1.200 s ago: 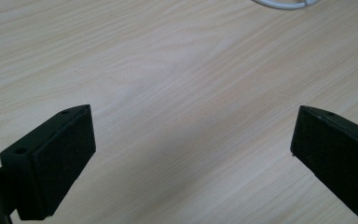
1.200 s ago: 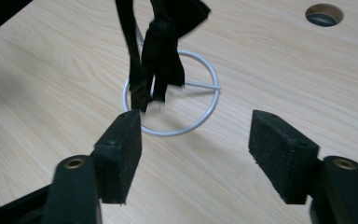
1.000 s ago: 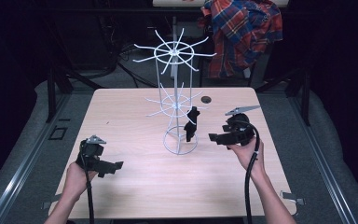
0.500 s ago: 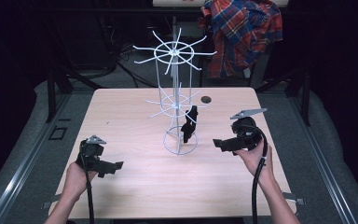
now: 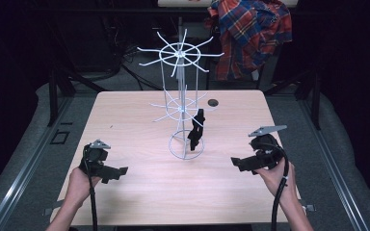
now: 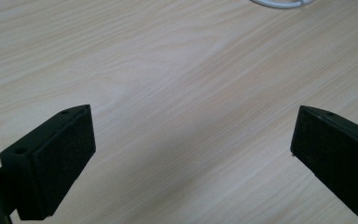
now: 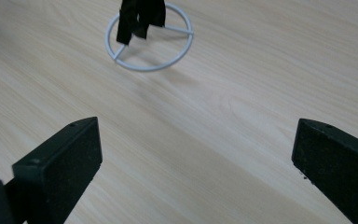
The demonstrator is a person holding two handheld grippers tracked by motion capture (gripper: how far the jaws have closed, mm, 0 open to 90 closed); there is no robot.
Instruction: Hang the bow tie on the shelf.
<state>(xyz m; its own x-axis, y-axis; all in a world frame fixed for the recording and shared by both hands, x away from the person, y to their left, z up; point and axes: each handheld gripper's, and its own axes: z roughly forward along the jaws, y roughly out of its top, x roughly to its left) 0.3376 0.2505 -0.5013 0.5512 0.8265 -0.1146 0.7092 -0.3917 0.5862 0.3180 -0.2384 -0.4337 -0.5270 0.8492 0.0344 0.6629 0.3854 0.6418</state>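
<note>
Black item (image 5: 196,131) on rack (image 5: 185,153), apparently hanging.

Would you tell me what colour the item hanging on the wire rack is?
Black item, on the white wire rack; clearest in the high view.

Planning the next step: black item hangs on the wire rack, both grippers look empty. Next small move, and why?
Probably draw the right gripper back a little further to a resting spot. Its jaws have just been opening, nothing sits between them, and the black strap-like item hangs from the white wire rack untouched. The left gripper hovers open over bare table.
</note>
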